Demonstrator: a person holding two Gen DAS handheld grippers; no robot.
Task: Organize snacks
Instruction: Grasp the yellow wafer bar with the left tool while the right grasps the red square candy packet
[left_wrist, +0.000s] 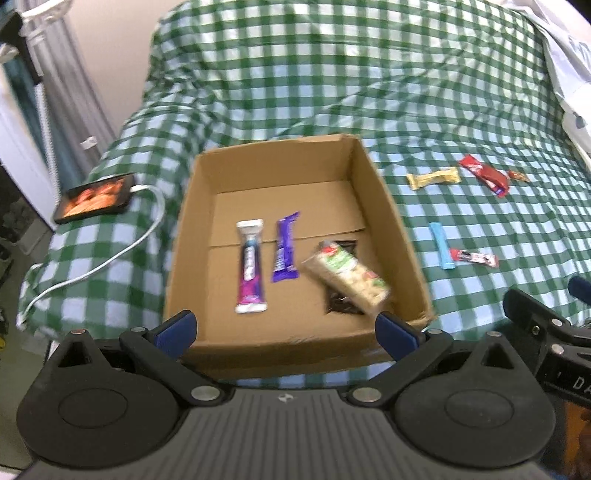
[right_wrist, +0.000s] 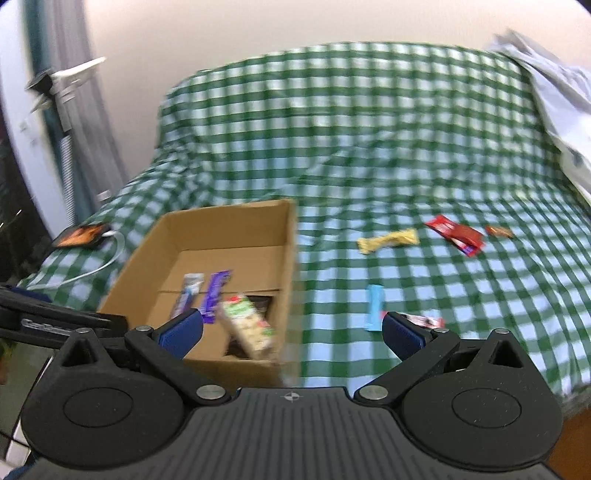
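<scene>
I'm working in a home, most likely a bedroom: a bed or couch draped in a green checked cover (left_wrist: 332, 74) fills my view against a plain wall (right_wrist: 258, 29). A phone (left_wrist: 95, 198) lies charging on its white cable (left_wrist: 122, 254), with rumpled pale bedding (left_wrist: 569, 66) heaped at the right.

The cardboard box (left_wrist: 295, 236) is open-topped; 4 snacks crowd its near floor, far half bare.

snacks in box (left_wrist: 295, 236): 4 | snacks on blanket (left_wrist: 480, 110): 5 | phone (left_wrist: 96, 197): 1
</scene>
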